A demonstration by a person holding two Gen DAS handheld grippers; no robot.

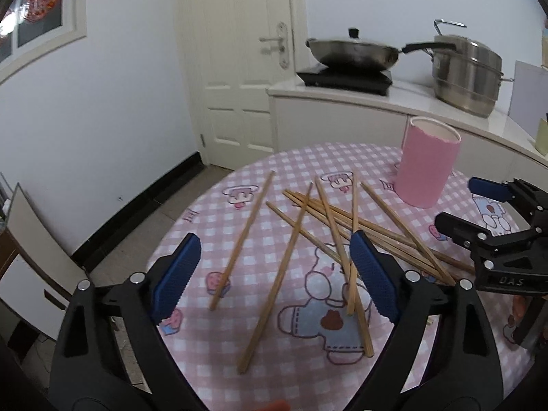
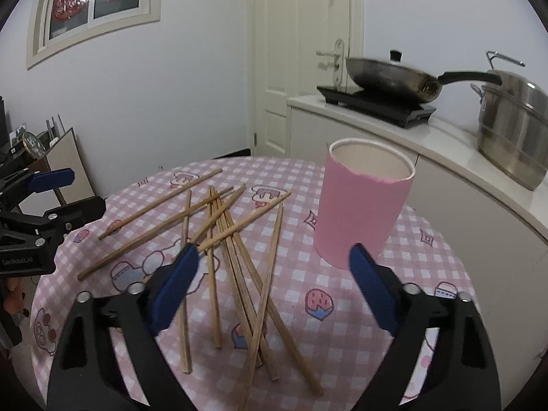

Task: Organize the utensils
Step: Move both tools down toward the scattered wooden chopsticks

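Observation:
Several wooden chopsticks (image 1: pixel 301 229) lie scattered and crossed on a round table with a pink checked cloth (image 1: pixel 239 342); they also show in the right wrist view (image 2: pixel 236 257). A pink cylindrical holder (image 1: pixel 426 162) stands upright at the far right of the table and looks empty in the right wrist view (image 2: pixel 363 202). My left gripper (image 1: pixel 274 246) is open above the chopsticks, holding nothing. My right gripper (image 2: pixel 274 257) is open over the pile, just left of the holder, holding nothing. Each gripper shows in the other's view: the right (image 1: pixel 455 202), the left (image 2: pixel 84 191).
Behind the table runs a white counter (image 2: pixel 445 144) with a wok (image 2: pixel 390 75) on a black cooktop and a steel steamer pot (image 2: pixel 513 133). A white door (image 1: pixel 246 68) is at the back. A cabinet (image 1: pixel 30 274) stands on the left floor.

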